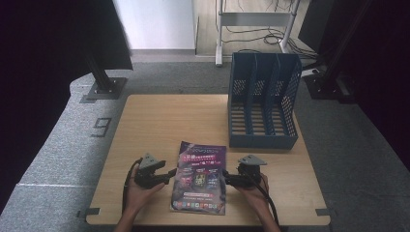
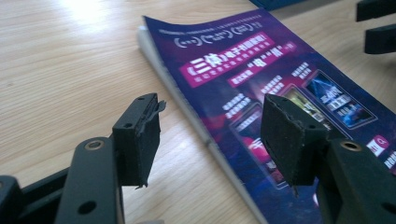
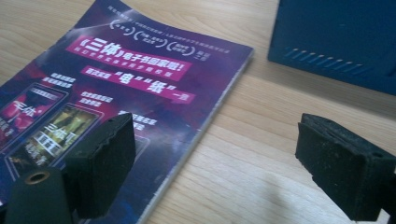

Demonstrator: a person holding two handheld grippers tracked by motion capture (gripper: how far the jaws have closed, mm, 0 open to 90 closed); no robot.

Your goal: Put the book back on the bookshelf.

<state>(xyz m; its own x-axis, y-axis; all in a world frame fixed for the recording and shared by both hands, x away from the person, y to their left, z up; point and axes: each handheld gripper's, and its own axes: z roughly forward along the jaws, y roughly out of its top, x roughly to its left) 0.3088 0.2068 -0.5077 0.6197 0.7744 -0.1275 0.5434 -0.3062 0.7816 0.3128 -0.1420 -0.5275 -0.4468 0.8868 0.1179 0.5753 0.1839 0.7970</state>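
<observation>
A wooden bench (image 1: 159, 121) stands on grey carpet, its pale grain running side to side. At its far right sits a blue file rack (image 1: 262, 99) with perforated sides and slatted compartments, open toward the camera; its dark blue base corner also shows at the top right of the right gripper view. Nearer the person, well apart from the rack, a purple magazine (image 1: 200, 177) lies flat on the bench at the front middle, cover up, with pink title bands and small printed panels. It lies between the two hands. The left gripper (image 1: 170, 175) is held just beside the magazine's left edge, its jaws spread wide and empty; in the left gripper view one jaw stands over bare wood and the other over the cover, straddling the magazine's edge. The right gripper (image 1: 226, 177) is at the magazine's right edge, likewise released with jaws wide apart, one jaw above the cover and the other over the wood beside it.
</observation>
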